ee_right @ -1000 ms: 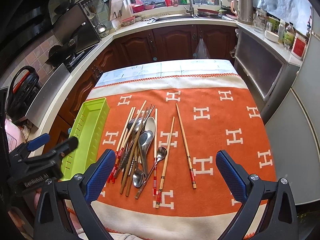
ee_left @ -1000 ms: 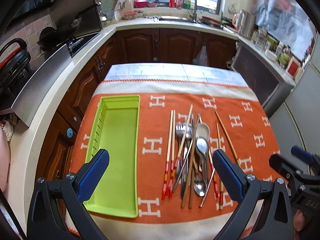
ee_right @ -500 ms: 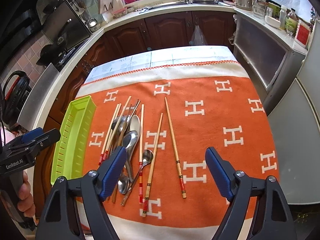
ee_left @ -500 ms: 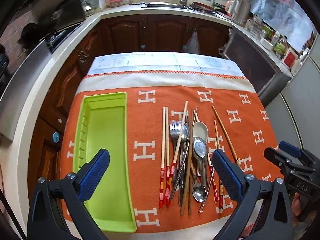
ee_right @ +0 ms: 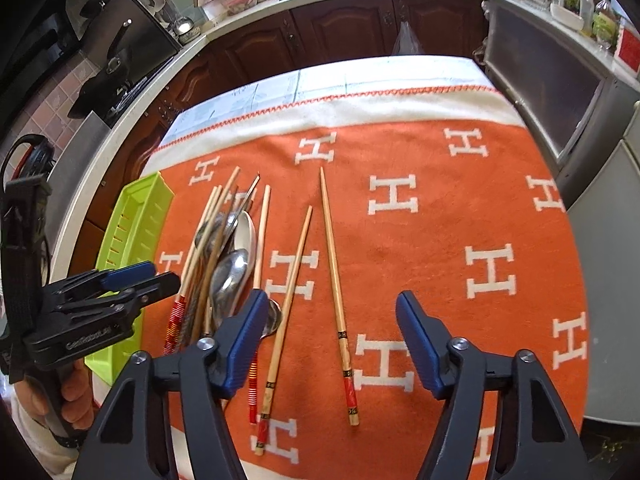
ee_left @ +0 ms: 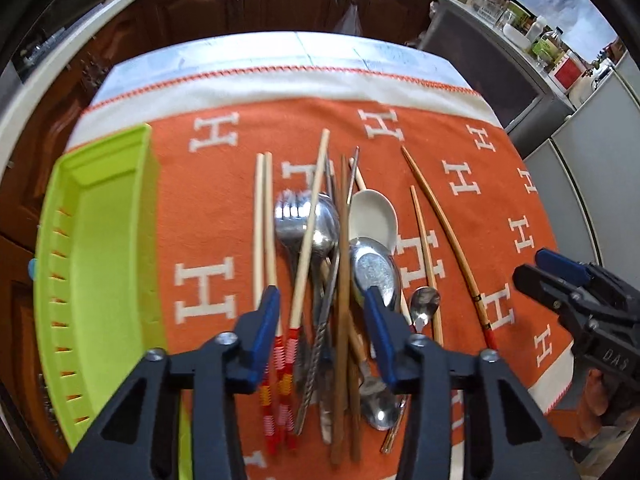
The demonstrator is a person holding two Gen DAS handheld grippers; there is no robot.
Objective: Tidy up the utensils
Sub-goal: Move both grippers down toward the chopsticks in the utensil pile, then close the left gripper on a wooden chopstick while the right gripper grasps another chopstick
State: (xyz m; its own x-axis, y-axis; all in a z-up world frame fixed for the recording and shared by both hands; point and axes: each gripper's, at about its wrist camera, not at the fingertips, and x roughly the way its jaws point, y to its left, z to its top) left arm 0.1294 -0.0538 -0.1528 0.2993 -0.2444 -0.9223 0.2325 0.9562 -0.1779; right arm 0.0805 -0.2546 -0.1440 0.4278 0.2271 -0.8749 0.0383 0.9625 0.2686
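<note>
A pile of utensils lies on the orange cloth (ee_left: pixel 224 184): wooden chopsticks (ee_left: pixel 306 248), a fork (ee_left: pixel 290 216), metal spoons (ee_left: pixel 374 268) and a white ceramic spoon (ee_left: pixel 372 216). My left gripper (ee_left: pixel 320 300) hangs low over the pile's handle end, jaws closing, with several handles between the fingers and no pad clearly pressing. My right gripper (ee_right: pixel 332 304) is also closing, straddling two separate chopsticks (ee_right: pixel 334 280) to the right of the pile (ee_right: pixel 224 256), apart from both. The lime green tray (ee_left: pixel 104 240) sits empty at the left. Each gripper shows in the other's view: left gripper (ee_right: pixel 140 276), right gripper (ee_left: pixel 560 276).
The cloth covers a small table with a white border and bare tabletop (ee_right: pixel 360 76) at the far end. Dark wood cabinets (ee_right: pixel 344 32) and a counter wrap around behind. A stove with pans (ee_right: pixel 116 64) is at the left and a grey appliance (ee_right: pixel 600 280) at the right.
Both grippers have dropped toward the table and tipped further downward. Both sets of jaws have narrowed, the left much more than the right. The utensils have not moved.
</note>
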